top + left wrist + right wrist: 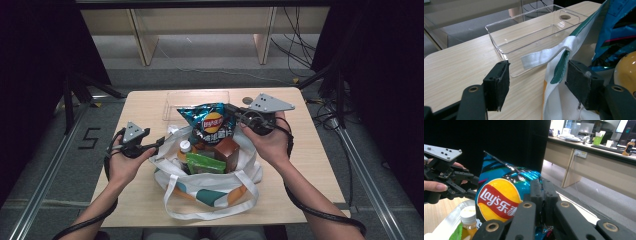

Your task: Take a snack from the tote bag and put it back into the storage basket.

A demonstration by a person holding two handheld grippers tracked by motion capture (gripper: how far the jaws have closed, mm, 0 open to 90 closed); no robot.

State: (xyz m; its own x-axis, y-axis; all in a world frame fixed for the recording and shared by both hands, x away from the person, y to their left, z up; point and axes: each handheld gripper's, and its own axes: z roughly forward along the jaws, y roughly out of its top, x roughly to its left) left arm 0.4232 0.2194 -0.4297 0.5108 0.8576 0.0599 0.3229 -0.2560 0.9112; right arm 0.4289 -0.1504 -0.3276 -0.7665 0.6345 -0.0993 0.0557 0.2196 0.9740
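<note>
Grey floor and dark curtains surrounded the pale wooden counter (pixel 145 110), which carried a white tote bag (pixel 210 187) with teal and orange patches. At the left, the left tool (pixel 159 142) was held by the person's left hand (pixel 125 162) at the bag's left rim. In the left gripper view its jaws stood wide apart, with the bag's teal-trimmed edge and a white fabric strap (pixel 541 56) lying between them, nearer the right-hand pad; I could not tell whether that pad touched the cloth. Beyond the jaws a clear plastic tray (pixel 499 47) lay on the counter just behind the bag.

Inside the bag stood a bottle with a white cap (pixel 185 146), a green packet (pixel 206 163) and a brown box (pixel 227 151), packed close together. Above them rose a blue Lay's chip bag (pixel 211 122), its lower end down among the other goods and its top lifted clear of the bag's mouth.

At the right, the right tool (pixel 235 111), held by the right hand (pixel 270 142), had its jaws closed on the chip bag's upper right edge; the right gripper view showed the two pads (pixel 536 195) pressed together over the crinkled foil.
</note>
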